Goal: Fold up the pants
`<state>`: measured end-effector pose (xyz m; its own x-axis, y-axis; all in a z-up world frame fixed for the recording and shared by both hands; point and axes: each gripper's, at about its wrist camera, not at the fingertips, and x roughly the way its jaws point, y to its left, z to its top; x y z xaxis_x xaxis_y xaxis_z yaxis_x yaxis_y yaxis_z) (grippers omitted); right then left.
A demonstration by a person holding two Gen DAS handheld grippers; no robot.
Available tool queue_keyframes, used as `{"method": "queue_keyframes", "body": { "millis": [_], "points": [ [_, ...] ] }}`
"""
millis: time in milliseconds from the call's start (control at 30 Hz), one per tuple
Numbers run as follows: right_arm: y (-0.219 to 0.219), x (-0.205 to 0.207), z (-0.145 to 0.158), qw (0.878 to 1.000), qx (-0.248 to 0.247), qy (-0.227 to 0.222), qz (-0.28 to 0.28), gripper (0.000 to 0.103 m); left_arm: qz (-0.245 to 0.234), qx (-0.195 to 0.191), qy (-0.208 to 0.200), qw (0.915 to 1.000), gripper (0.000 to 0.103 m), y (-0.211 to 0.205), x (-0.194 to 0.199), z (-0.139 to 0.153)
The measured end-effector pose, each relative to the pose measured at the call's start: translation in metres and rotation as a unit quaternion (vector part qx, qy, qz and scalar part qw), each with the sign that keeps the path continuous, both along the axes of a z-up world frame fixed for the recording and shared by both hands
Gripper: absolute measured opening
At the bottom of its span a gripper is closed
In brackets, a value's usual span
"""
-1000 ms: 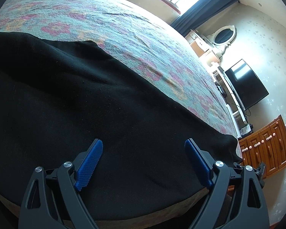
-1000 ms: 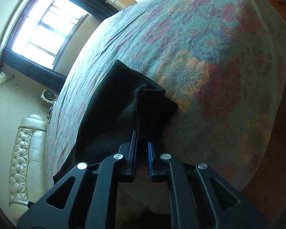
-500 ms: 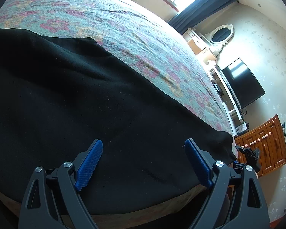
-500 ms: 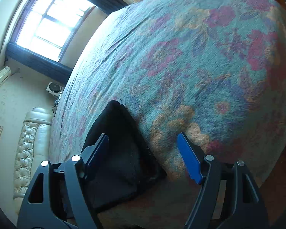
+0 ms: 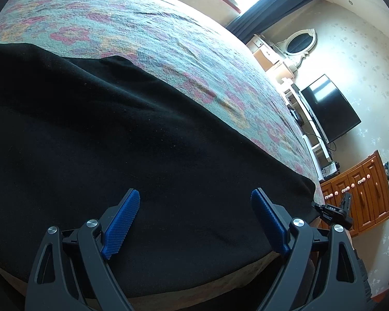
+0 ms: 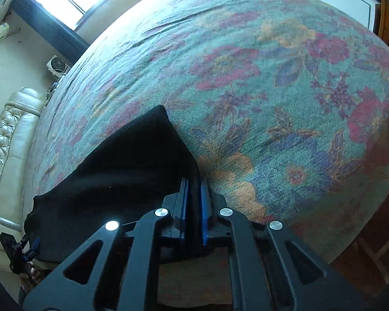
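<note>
A bed (image 5: 168,39) with a floral cover is seen ahead of both tools, and black pants (image 5: 103,142) are spread flat along its near edge. The left hand-held gripper (image 5: 194,220) is held just above the pants near their corner, its blue fingers (image 5: 122,223) spread wide with nothing between them. The right hand-held gripper (image 6: 193,202) is pressed together on the pants' (image 6: 122,171) near edge, which is pinched between its pads.

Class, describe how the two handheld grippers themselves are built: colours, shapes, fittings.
Both the left gripper and right gripper have black frames with triangular cut-outs, round silver pivot bolts, and flat blue textured fingers. No cables or sleeves show.
</note>
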<state>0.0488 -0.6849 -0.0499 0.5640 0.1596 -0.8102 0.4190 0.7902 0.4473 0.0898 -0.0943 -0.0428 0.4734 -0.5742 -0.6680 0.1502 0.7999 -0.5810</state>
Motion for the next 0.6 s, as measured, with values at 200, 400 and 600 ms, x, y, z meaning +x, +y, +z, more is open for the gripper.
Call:
{"method": "queue_keyframes", "body": {
  "millis": [200, 400, 600],
  "points": [
    [-0.033, -0.038, -0.005, 0.983, 0.151, -0.079, -0.067, 0.062, 0.000, -0.012, 0.003, 0.9999, 0.087, 0.008, -0.002, 0.003],
    [-0.024, -0.078, -0.003, 0.975, 0.148, -0.094, -0.138, 0.062, 0.036, 0.003, -0.013, 0.9993, 0.087, 0.053, -0.005, 0.012],
    [0.014, -0.072, 0.002, 0.978, 0.128, -0.092, -0.133, 0.064, 0.134, -0.009, -0.010, 0.9908, 0.087, 0.171, -0.015, 0.028]
  ]
}}
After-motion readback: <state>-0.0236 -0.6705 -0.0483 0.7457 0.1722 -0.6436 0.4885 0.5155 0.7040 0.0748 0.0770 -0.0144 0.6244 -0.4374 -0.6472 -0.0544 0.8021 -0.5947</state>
